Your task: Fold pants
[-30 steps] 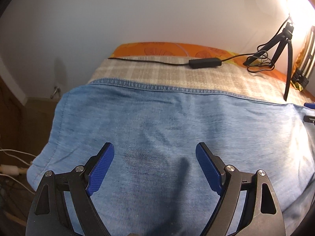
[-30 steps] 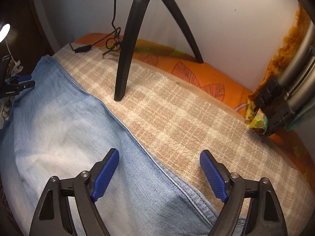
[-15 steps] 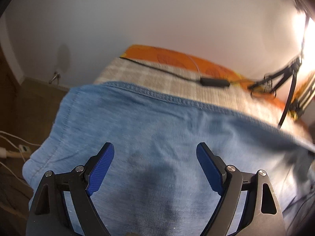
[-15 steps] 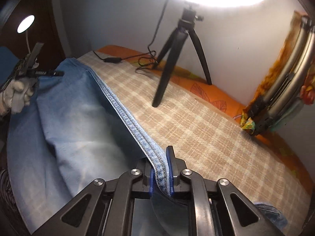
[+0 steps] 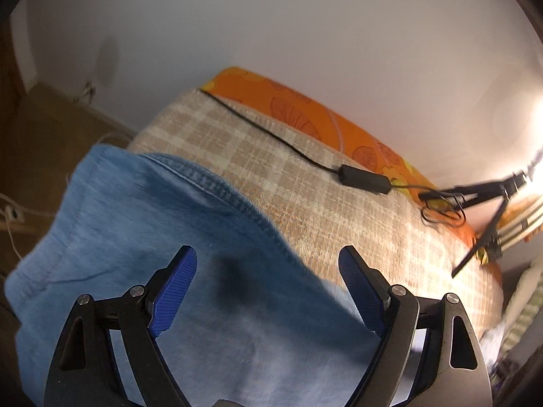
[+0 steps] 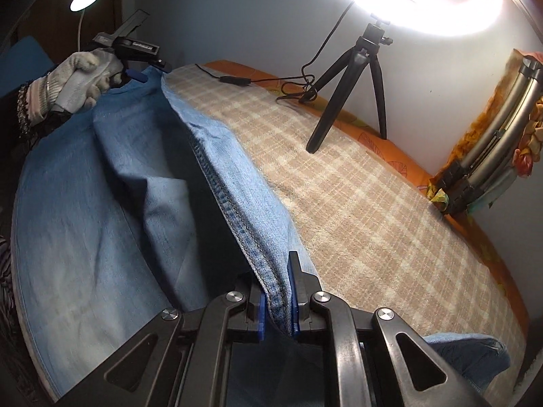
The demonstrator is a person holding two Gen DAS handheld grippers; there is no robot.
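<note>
Blue denim pants [image 6: 101,203] lie across the checked blanket [image 6: 373,203] on the bed, their seamed edge lifted into a ridge. At far left my gloved hand [image 6: 78,78] carries the left gripper [image 5: 268,285], its jaws spread wide over the cloth, grasping nothing. Right of it, the right gripper [image 6: 278,308] is clenched on the seam. A tripod [image 6: 353,84] stands behind. I see no containers.
</note>
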